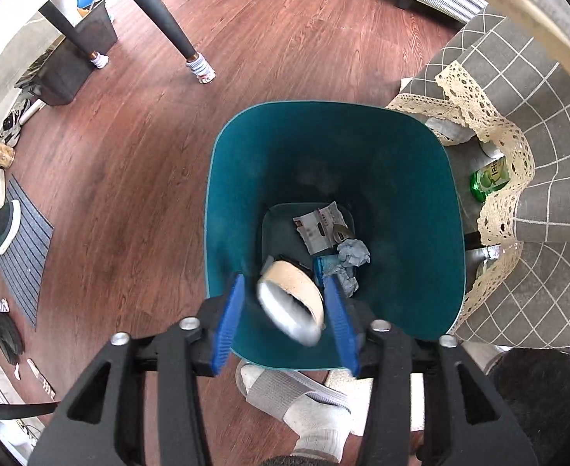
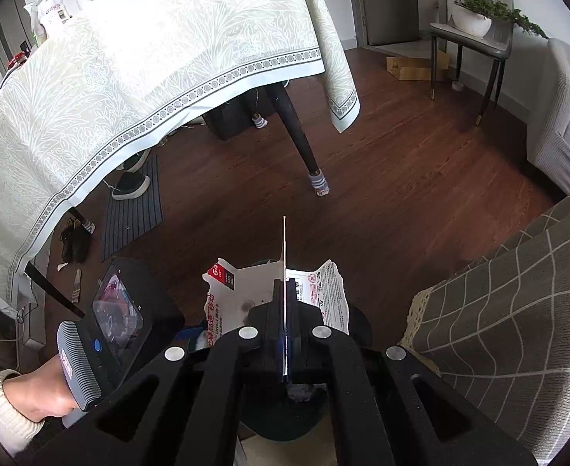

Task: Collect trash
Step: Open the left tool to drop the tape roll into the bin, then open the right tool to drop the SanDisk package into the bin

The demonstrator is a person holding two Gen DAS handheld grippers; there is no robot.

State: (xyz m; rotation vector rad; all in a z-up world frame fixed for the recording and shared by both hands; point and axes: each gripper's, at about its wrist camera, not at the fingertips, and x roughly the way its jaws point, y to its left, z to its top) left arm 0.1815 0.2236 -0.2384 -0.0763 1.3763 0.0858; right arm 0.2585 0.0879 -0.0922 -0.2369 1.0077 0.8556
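Two grippers are busy: the left gripper (image 1: 288,303) hangs right over the teal trash bin (image 1: 420,272), its blue jaws wide apart with a blurry roll of tape (image 1: 290,299) loose between them, so the roll looks set to drop in. Down in the bin lie a torn wrapper (image 1: 318,227) and a crumpled grey paper (image 1: 352,254). The right gripper (image 2: 285,283) has its jaws pressed tight on a flat torn packet (image 2: 285,291), held just above the bin, probably next to go in.
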